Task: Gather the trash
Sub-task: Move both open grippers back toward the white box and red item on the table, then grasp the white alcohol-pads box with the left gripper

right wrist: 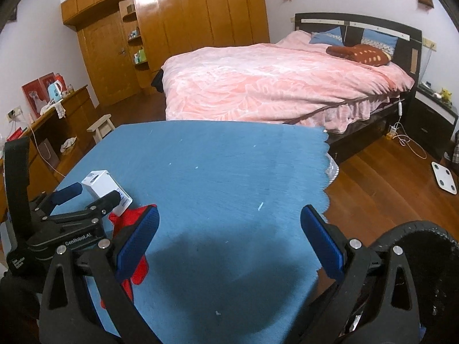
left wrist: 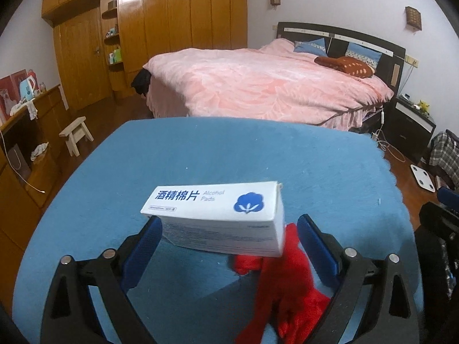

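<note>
Left wrist view: left gripper (left wrist: pixel 226 229) spread wide, blue ribbed pads (left wrist: pixel 143 246) on black fingers; white cardboard box of alcohol pads (left wrist: pixel 218 215), rectangular, printed in blue with a cotton-flower mark, between the fingers, its left end at or against the left pad, its right end apart from the right pad, not clamped; crumpled red cloth (left wrist: pixel 287 283) under and in front of the box, on the blue fuzzy cloth (left wrist: pixel 229 154) covering the table; beyond, a bed with a pink patterned quilt (left wrist: pixel 258 83) and a glossy wooden wardrobe (left wrist: pixel 172 14)

Right wrist view: right gripper (right wrist: pixel 229 235) released, fingers far apart, nothing between them but bare blue cloth (right wrist: pixel 229 166); at left, the left gripper (right wrist: pixel 94 195) straddling the white box (right wrist: pixel 100 185), red cloth (right wrist: pixel 134 215) just beside it; scalloped cloth edge at right, above reddish wooden floor (right wrist: pixel 387 177); small pale wooden stool (right wrist: pixel 101 127) near the wardrobe
</note>
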